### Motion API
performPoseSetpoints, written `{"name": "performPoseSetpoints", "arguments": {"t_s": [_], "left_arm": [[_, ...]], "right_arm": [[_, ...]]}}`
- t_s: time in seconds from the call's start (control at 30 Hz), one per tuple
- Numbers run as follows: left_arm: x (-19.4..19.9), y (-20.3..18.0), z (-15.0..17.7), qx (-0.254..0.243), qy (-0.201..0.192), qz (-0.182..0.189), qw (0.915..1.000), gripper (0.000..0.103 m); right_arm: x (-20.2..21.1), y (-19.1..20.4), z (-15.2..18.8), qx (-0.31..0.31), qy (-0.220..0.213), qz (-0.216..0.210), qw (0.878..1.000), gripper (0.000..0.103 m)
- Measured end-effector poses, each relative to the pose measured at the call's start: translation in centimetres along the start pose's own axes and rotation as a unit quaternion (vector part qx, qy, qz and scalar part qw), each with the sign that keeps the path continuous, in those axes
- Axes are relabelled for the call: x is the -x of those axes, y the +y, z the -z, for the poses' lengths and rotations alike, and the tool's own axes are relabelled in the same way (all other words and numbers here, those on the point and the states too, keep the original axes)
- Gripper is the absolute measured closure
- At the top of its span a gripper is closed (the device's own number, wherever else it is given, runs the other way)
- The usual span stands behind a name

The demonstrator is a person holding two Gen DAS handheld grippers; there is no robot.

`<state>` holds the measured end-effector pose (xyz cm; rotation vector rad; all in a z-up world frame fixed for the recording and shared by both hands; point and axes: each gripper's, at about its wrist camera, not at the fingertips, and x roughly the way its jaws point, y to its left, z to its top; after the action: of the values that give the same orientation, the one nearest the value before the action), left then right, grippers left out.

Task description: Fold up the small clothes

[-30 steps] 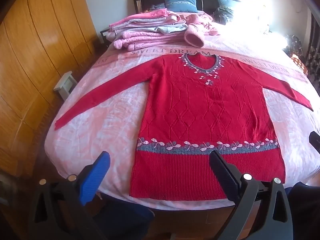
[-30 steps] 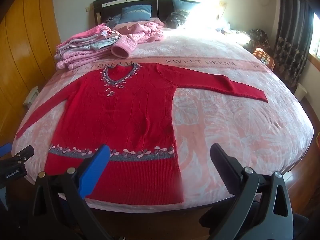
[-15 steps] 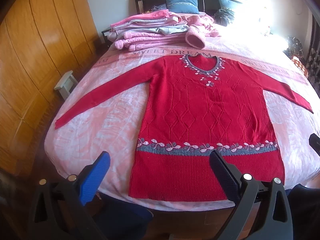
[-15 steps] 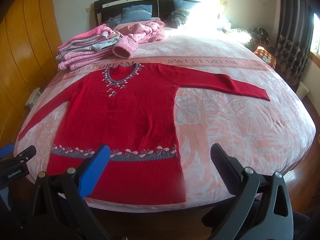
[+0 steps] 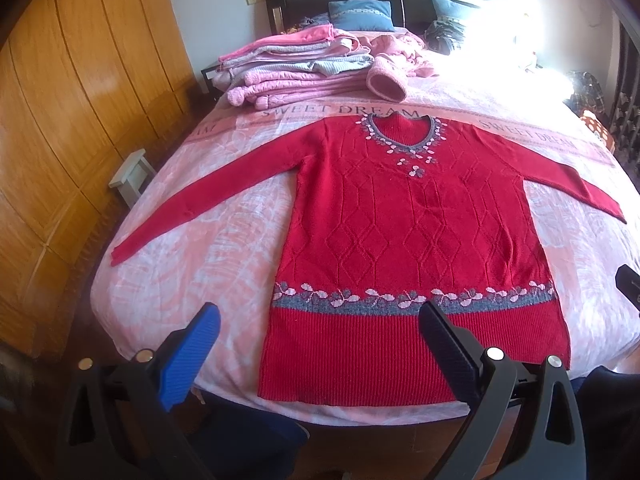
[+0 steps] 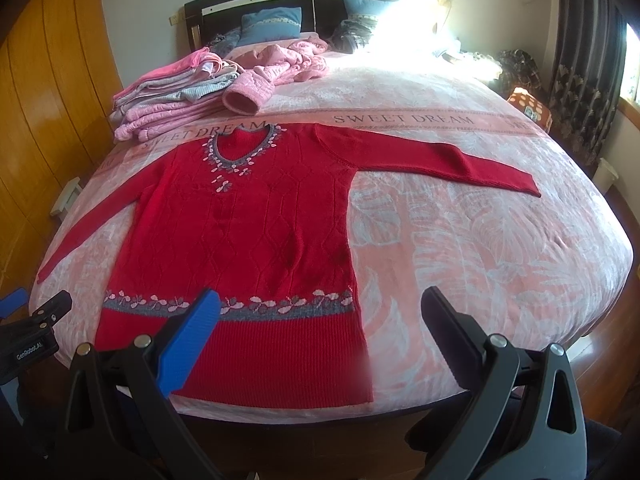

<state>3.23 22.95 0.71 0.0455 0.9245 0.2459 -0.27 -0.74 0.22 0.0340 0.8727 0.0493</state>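
Observation:
A red knit sweater (image 5: 408, 224) (image 6: 248, 232) lies flat, front up, on the pink bed, both sleeves spread outward and its ribbed hem at the near edge. A grey band with pink flowers crosses it above the hem. My left gripper (image 5: 320, 320) hovers open over the hem's left half, holding nothing. My right gripper (image 6: 320, 316) is open above the hem's right corner and the bare blanket beside it. In the right wrist view the left gripper's body (image 6: 28, 340) shows at the far left.
A stack of folded pink and grey clothes (image 5: 296, 68) (image 6: 176, 92) sits at the back left of the bed (image 6: 500, 240), with a loose pink garment (image 6: 288, 64) beside it. Blue pillows (image 5: 360, 16) lean on the headboard. A wooden wardrobe (image 5: 60, 120) stands left, curtains (image 6: 580, 80) right.
Both grippers have drifted slightly forward and up, so the sweater and bed sit a little lower in view. Jaws stay open; the sweater has not moved.

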Motion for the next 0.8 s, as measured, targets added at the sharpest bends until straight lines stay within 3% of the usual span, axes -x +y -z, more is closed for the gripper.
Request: {"name": "performPoseSetpoints", "arguments": {"t_s": [0.8], "left_arm": [[-0.07, 0.03, 0.05, 0.001, 0.001, -0.001, 1.0, 0.004]], "right_arm": [[-0.08, 0.43, -0.14, -0.004, 0.0, -0.004, 1.0, 0.003]]}}
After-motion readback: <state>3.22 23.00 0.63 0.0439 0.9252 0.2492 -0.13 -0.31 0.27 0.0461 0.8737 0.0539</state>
